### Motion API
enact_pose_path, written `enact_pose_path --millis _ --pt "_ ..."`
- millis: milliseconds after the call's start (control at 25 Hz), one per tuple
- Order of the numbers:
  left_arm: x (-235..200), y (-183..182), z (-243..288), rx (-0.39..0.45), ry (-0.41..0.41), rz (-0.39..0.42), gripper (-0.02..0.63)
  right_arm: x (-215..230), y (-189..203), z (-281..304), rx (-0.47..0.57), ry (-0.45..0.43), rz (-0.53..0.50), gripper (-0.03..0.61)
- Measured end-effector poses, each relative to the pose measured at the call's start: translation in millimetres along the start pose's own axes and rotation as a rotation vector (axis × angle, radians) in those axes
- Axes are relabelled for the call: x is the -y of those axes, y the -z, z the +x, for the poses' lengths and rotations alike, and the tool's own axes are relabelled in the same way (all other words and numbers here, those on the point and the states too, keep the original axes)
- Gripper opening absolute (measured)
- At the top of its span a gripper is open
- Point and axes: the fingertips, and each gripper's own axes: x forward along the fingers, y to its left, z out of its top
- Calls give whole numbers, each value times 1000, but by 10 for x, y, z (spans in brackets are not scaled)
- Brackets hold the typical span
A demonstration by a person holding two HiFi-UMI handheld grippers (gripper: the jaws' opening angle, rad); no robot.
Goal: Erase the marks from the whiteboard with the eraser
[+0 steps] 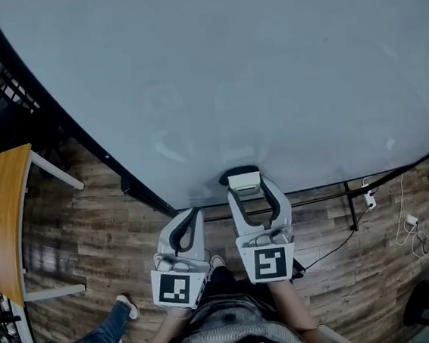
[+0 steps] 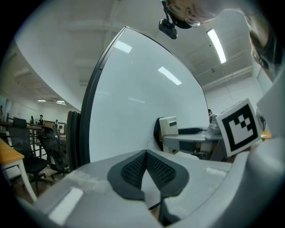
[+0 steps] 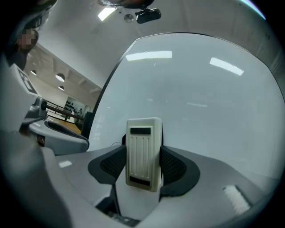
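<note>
Eraser (image 1: 243, 179) — lower edge of whiteboard (image 1: 227, 74)

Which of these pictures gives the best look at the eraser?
The right gripper view: the eraser sits in the middle, ribbed back facing the camera, clamped between the jaws. The head view shows just its top end; the left gripper view shows it small, from the side.

Ahead of your right claw (image 3: 143, 165) the whiteboard (image 3: 209, 107) looks smooth and glossy; between its dimpled matt pads (image 3: 112, 165) you hold a ribbed plastic eraser (image 3: 143, 147).
</note>
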Motion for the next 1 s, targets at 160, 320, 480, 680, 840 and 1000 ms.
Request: enact_pose_path --millis 160,320,480,680,840,1000 --pt "4 -15 -9 3 -4 3 -2 -61 -26 -1 16 -27 1 241" --pt "55 -29 39 3 3 0 -2 -27 7 -18 14 -58 -19 242" --pt "104 -2 81 0 19 -5 -2 210 135 -97 7 -9 -37 242" --pt "198 4 164 -5 36 -10 -2 750 326 -280 -39 106 -22 242" --pt "286 -1 201 -5 53 -3 -2 902 309 -329 -31 145 -15 242" --pt "303 26 183 -14 51 -12 -2 897 362 -352 -33 174 7 239"
